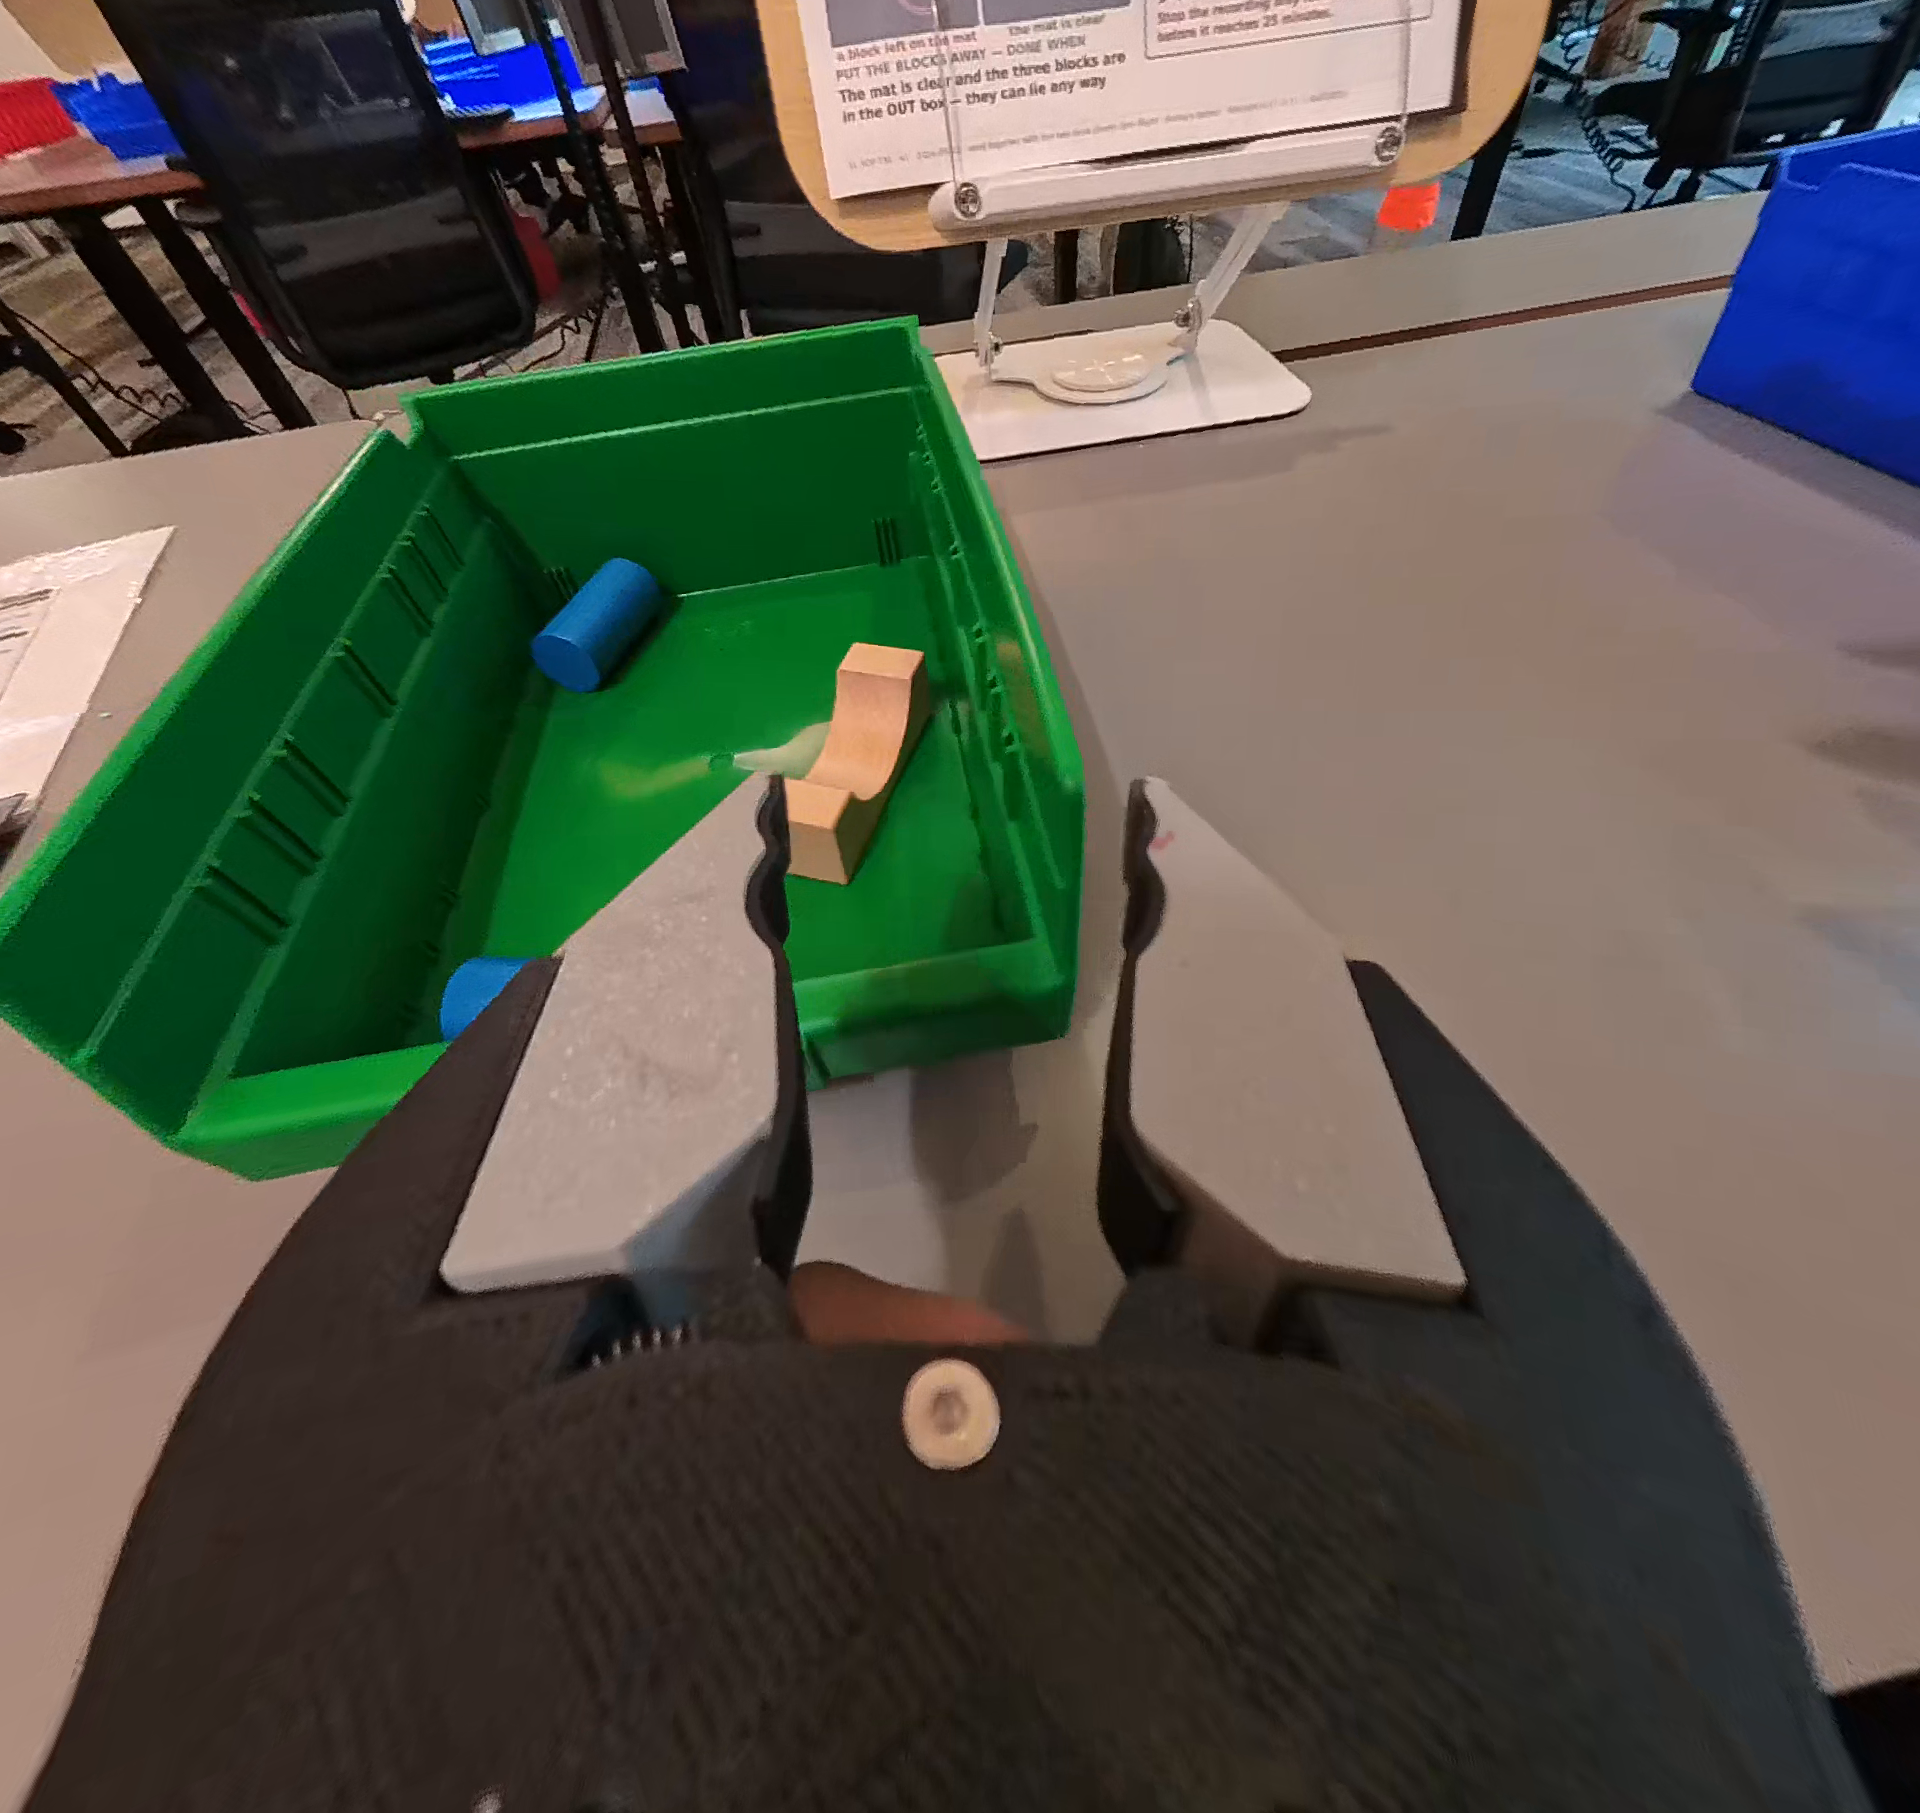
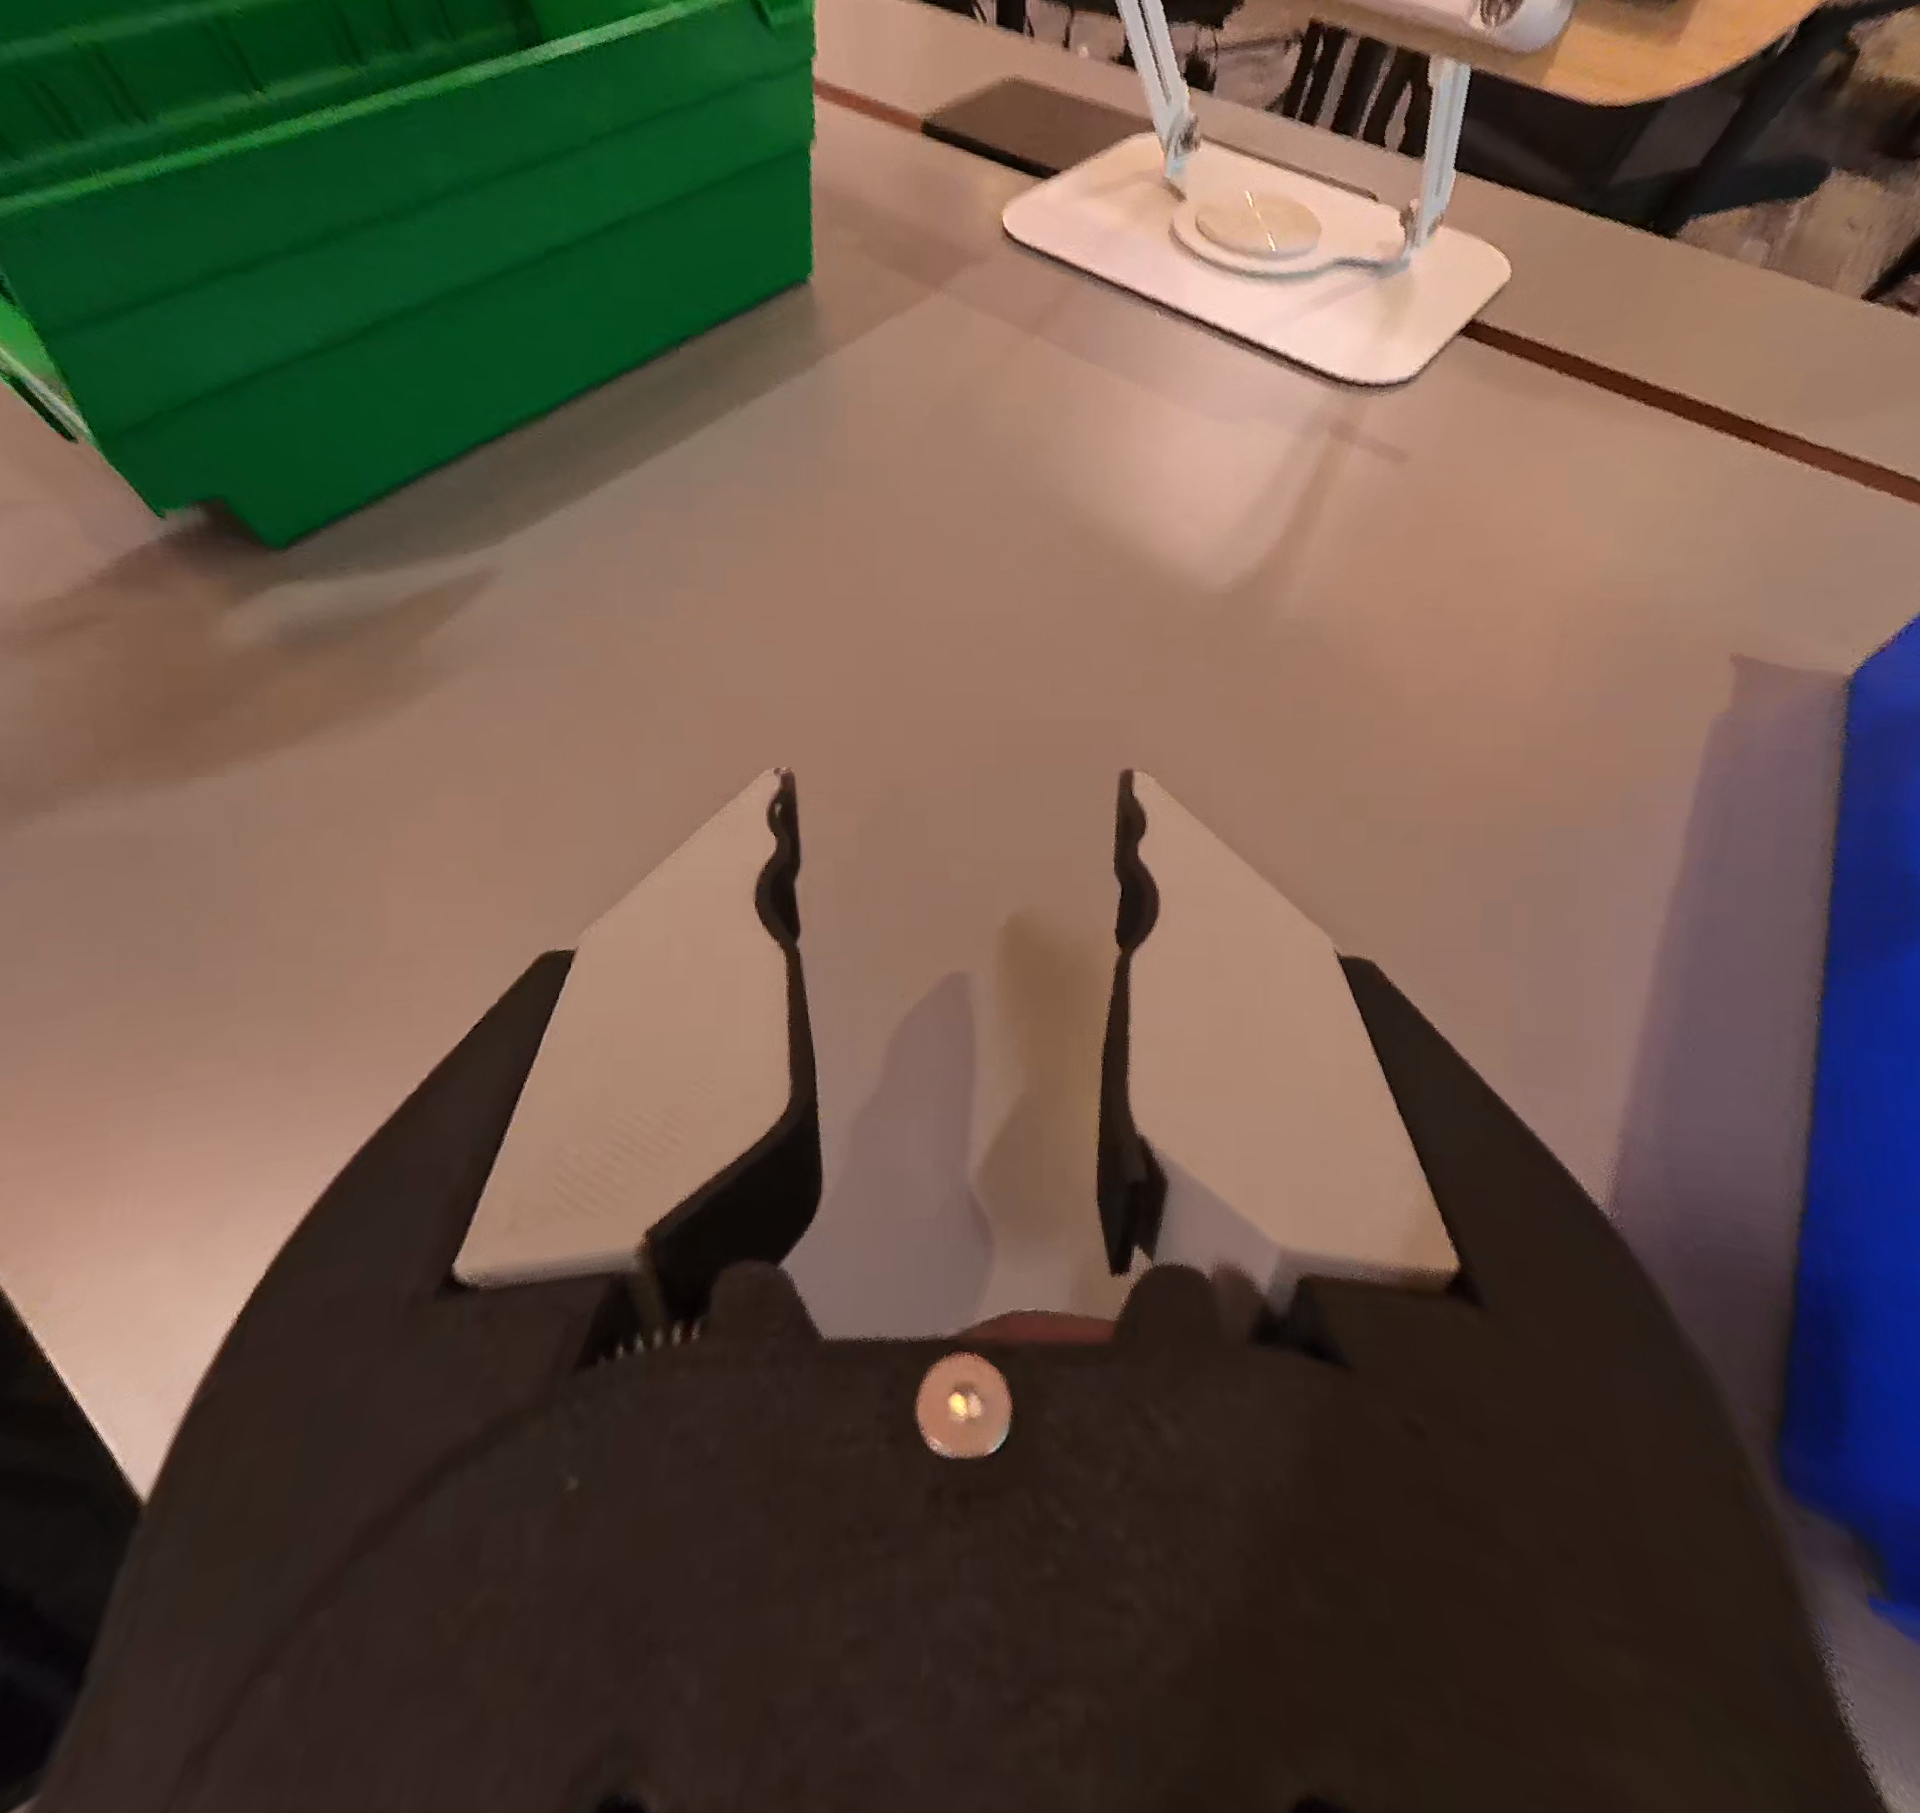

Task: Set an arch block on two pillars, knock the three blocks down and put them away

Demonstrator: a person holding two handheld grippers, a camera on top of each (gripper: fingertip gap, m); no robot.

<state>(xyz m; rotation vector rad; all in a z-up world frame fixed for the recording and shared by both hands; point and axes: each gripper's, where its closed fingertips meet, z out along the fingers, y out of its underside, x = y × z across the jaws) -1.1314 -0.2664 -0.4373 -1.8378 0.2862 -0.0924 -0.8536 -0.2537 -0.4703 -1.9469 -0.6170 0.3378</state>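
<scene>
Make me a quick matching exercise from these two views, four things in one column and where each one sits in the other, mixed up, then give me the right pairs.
Things:
1. arch block
2. blue cylinder
3. blue bin
4. stand's white base

Places:
A. at the table's right edge, beyond the open left gripper
B. in the green bin's far left corner
C. on the table, right of the green bin, at the far edge
D. on the green bin's floor near its right wall

Pairs: 1-D, 2-B, 3-A, 4-C
</scene>
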